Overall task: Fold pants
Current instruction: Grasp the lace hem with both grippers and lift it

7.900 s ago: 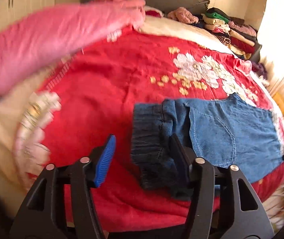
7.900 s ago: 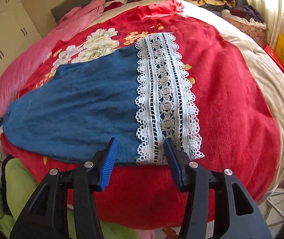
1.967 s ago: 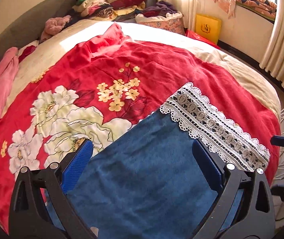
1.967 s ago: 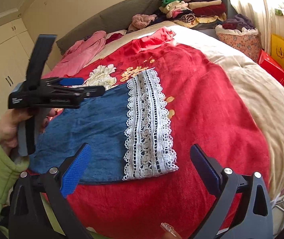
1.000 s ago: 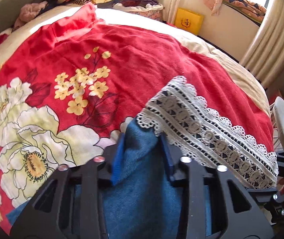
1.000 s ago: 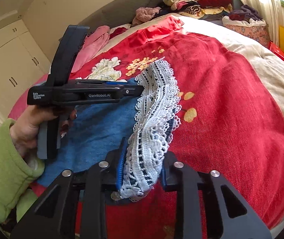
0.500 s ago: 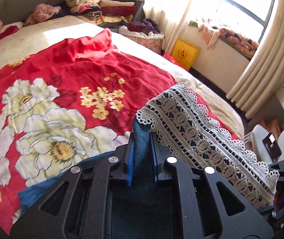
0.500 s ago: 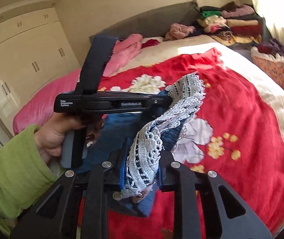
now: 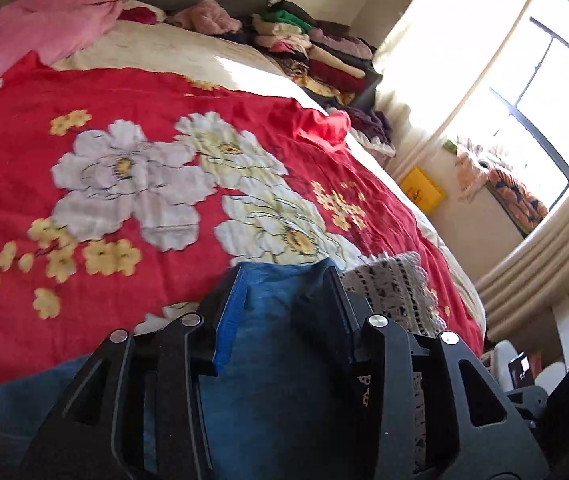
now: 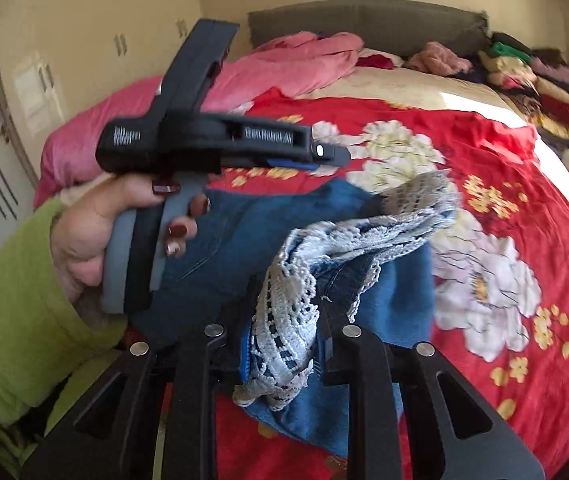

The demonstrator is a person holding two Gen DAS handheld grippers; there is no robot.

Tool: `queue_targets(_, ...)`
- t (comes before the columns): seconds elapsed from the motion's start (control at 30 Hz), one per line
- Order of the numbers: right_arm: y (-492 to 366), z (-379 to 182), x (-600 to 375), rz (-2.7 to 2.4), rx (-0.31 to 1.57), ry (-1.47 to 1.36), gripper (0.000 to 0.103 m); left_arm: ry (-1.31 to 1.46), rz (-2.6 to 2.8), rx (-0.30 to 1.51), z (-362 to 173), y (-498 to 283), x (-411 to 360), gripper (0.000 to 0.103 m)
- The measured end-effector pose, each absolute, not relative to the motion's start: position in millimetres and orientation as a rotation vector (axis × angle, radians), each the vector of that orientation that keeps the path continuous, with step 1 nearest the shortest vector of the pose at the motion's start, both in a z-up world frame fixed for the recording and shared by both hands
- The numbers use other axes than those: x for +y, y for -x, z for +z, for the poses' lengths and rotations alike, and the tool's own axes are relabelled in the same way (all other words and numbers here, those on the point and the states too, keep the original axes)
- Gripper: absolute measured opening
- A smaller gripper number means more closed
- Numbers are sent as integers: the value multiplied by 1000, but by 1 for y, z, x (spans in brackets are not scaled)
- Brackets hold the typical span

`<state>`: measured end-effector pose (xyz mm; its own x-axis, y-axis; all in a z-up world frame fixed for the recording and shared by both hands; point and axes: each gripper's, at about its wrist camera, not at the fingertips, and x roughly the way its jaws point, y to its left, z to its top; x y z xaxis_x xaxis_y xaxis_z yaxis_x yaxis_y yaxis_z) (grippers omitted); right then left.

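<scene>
Blue denim pants (image 10: 244,240) with white lace hem (image 10: 296,320), mid-fold over the red floral bed (image 9: 84,160): right hand-held gripper (image 10: 284,344) clamps lace, left hand-held gripper (image 9: 284,308), jaws just widened, straddles denim; next, release and flatten.

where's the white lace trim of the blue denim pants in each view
Left wrist view: the white lace trim lies low and right of centre, just right of the left gripper, on the blue denim pants.
Right wrist view: the trim is low at centre, bunched between the pads of the right gripper and lifted.
Shared landmark: the big white flowers on the red bedspread.
</scene>
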<state>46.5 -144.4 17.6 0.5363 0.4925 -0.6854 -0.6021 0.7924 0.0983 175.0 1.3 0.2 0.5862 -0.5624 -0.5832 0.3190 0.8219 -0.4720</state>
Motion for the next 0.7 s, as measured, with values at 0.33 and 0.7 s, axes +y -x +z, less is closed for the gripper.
queue_targets(0.33, -22, 5, -109, 766, 797, 219, 38, 617, -558, 778, -17, -156, 60, 43)
queue_targets(0.7, -6, 18, -163, 619, 735, 300, 49, 570, -571, 879, -32, -162, 30, 57)
